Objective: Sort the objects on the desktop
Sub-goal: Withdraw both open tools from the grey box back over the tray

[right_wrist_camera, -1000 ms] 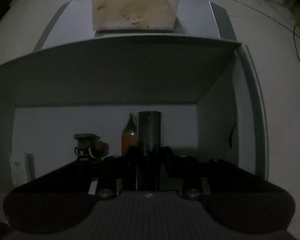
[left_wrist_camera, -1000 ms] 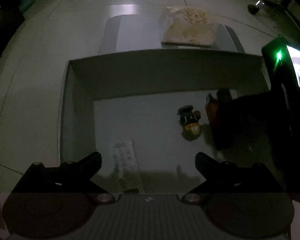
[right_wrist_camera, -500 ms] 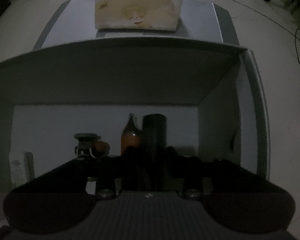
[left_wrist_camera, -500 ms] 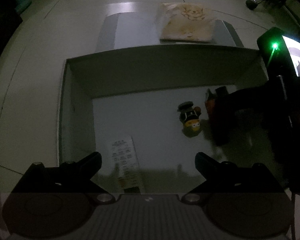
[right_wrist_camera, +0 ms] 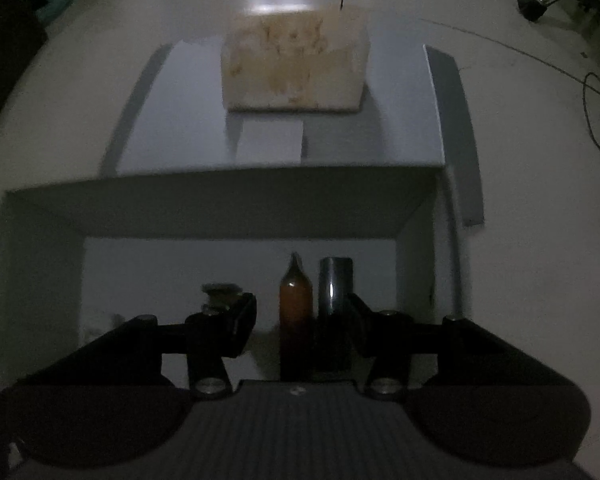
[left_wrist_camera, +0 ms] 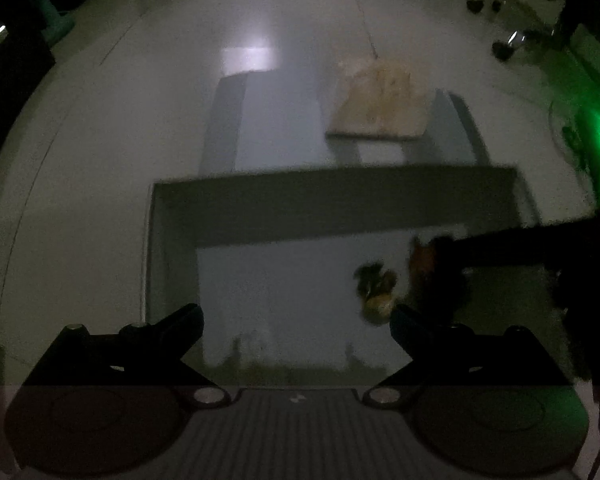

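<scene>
Left wrist view: the left gripper (left_wrist_camera: 296, 320) hovered released, fingers wide apart, over a white box (left_wrist_camera: 172, 240). One small figurine (left_wrist_camera: 374, 288) lay on the box floor; the dark right gripper (left_wrist_camera: 448, 276) reached in beside it. One beige bear-print bag (left_wrist_camera: 380, 104) sat on a flap beyond.

Right wrist view: the right gripper (right_wrist_camera: 302, 312) stood released, both fingers clear of one orange bottle (right_wrist_camera: 296, 304) and one dark cylinder (right_wrist_camera: 335, 288), upright and touching in the box. Judged, this fits a cylinder just set down or about to be grasped.
</scene>
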A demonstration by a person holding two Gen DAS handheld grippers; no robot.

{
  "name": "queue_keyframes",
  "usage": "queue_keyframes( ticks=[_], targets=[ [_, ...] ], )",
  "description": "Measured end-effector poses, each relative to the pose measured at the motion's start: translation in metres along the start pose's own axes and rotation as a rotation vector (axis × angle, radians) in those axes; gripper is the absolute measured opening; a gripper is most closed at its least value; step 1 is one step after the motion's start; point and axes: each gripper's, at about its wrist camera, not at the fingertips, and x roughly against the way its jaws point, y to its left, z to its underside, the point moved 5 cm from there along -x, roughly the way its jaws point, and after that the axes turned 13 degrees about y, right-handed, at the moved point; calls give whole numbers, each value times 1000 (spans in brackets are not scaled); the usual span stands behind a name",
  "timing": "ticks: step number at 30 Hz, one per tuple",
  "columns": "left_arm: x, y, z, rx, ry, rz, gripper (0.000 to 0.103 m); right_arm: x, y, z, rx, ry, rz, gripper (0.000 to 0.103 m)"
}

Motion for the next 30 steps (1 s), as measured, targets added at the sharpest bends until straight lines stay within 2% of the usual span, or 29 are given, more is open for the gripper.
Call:
queue_keyframes(
  ticks=[6, 12, 15, 21, 24, 26, 30],
  targets=[
    [32, -1, -47, -9, -77, 12, 103, 55, -12, -21, -11, -32, -17, 53],
    [40, -3, -92, 3, -57, 56, 103, 88, -32, -52, -46, -33, -19, 53],
    [25, -12, -103, 4, -17, 69, 103, 89, -35, -68, -39, -6, -33, 52],
    [-4, -29, -125, 5, 66, 96, 103, 65, -39, -87, -32, 43, -51, 52],
    [-19, -37, -135, 5, 108, 110, 103, 45, -44, -102, -36, 68, -112, 52],
    [-27, -35, -133, 12, 114, 114, 103, 29, -46, -114, -30, 96, -151, 52],
    [-43, -30, -127, 26, 122, 122, 103, 4, -46, -133, -36, 112, -157, 52]
  ],
)
